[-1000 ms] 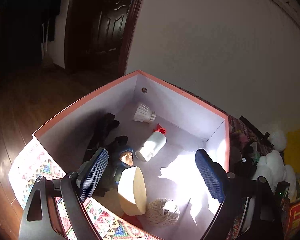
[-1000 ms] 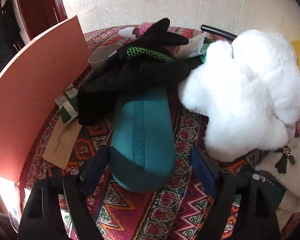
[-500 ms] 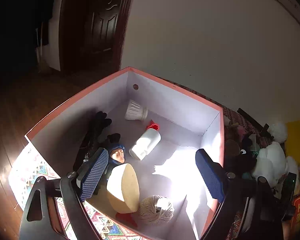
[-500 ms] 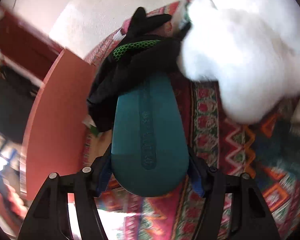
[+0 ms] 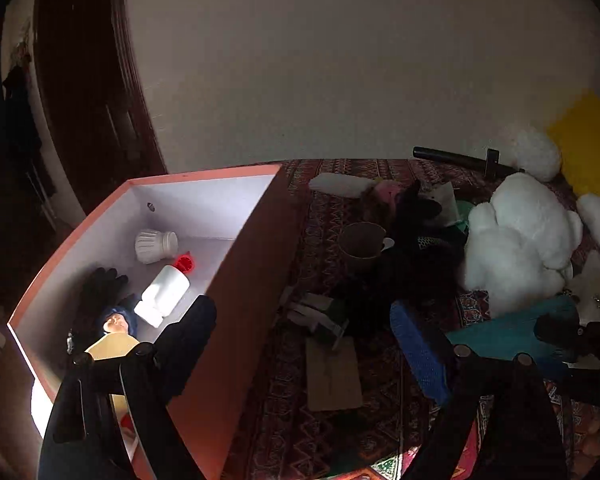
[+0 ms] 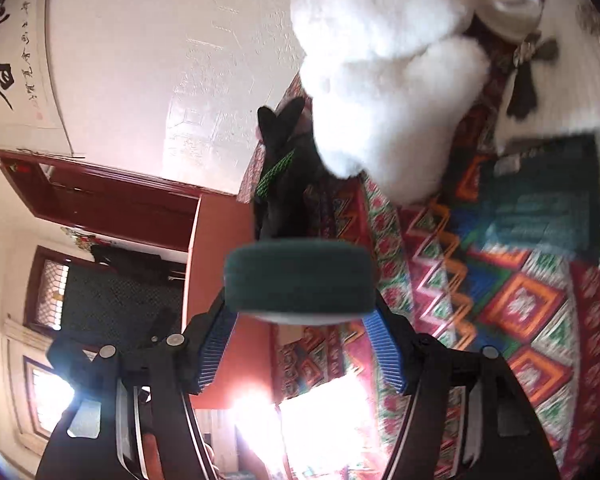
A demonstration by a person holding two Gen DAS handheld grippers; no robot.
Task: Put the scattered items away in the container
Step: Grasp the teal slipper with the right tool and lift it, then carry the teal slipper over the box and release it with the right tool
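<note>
The left wrist view looks down and forward from above the near corner of the box (image 5: 236, 280), toward the wall, taking in the patterned cloth (image 5: 328, 208). The right wrist view sits closer and rolled sideways. Both share the white plush toy (image 5: 516, 240) (image 6: 380, 60) and box

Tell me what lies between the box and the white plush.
In the left wrist view, between the box and the white plush: a cup and dark clothing.

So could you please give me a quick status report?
Right gripper shut on teal slipper, lifted. Left gripper open, empty. Box beside; nothing blocking.
</note>
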